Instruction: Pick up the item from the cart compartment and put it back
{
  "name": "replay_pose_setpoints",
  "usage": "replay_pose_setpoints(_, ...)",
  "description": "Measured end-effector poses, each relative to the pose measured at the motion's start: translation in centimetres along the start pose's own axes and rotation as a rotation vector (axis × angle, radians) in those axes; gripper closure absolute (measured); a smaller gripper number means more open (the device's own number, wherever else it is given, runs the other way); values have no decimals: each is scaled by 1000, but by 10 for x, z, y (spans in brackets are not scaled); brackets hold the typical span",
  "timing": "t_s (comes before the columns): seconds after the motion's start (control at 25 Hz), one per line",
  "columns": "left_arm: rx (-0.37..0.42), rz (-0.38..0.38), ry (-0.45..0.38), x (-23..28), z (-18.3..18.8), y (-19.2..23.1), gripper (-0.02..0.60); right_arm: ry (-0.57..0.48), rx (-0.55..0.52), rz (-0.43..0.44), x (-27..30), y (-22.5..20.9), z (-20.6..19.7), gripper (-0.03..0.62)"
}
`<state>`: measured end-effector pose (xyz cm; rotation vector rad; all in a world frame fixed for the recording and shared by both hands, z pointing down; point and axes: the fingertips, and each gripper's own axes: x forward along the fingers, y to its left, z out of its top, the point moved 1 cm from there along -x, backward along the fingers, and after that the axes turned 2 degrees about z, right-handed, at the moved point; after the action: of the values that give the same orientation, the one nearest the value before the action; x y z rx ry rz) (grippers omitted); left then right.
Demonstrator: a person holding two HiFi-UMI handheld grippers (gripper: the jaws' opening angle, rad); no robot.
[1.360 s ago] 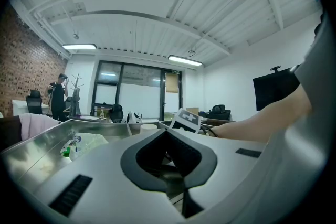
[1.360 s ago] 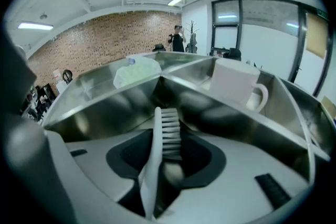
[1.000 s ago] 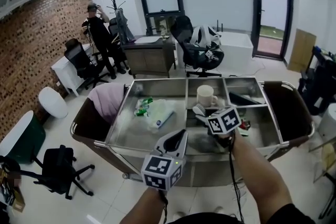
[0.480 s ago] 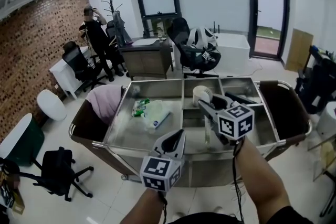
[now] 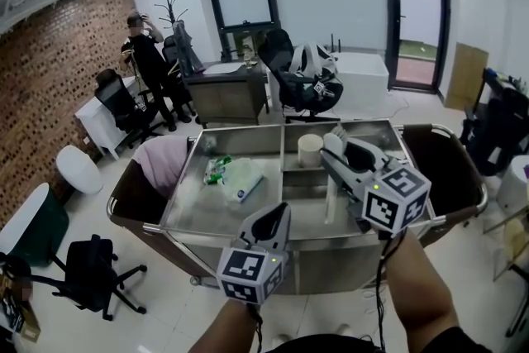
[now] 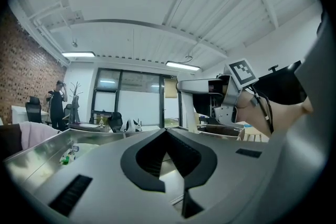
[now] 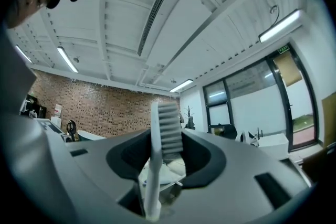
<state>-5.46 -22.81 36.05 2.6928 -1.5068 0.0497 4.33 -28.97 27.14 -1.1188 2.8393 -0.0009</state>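
Note:
My right gripper [image 5: 337, 155] is shut on a white toothbrush [image 5: 330, 201] and holds it in the air above the right side of the steel cart [image 5: 207, 221]. The handle hangs down over the compartments. In the right gripper view the toothbrush [image 7: 166, 131] stands upright between the jaws of that gripper [image 7: 164, 150], bristles at the top. A white mug [image 5: 310, 150] stands in a rear compartment just left of the brush. My left gripper [image 5: 278, 221] hovers at the cart's near edge, shut and empty; its view shows the gripper [image 6: 167, 131] with jaw tips touching.
A green-and-white packet [image 5: 216, 169] and a clear plastic bag [image 5: 245, 178] lie in the cart's large left compartment. Pink cloth [image 5: 165, 159] sits in the brown side bag; another brown bag [image 5: 446, 171] hangs at the right. A person [image 5: 142, 54], desks and office chairs stand behind.
My right gripper has risen out of the cart compartment with the toothbrush and come up toward me and to the right. The left gripper has stayed in place.

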Motion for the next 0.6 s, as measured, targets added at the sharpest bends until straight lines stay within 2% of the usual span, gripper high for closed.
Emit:
replay_pose_setpoints(0.16, -3, -3, -9, -1, 2, -3, 581, -37, 12, 21, -27, 15, 14, 410)
replay_pose_setpoints(0.36, -12, -3, -7, -6, 2, -5, 581, -53, -24, 35, -62, 33, 23, 410)
replay_pose_setpoints(0.6, -10, -15, -8, -12, 1, -12, 581, -61, -7, 34, -98, 46, 13, 410)
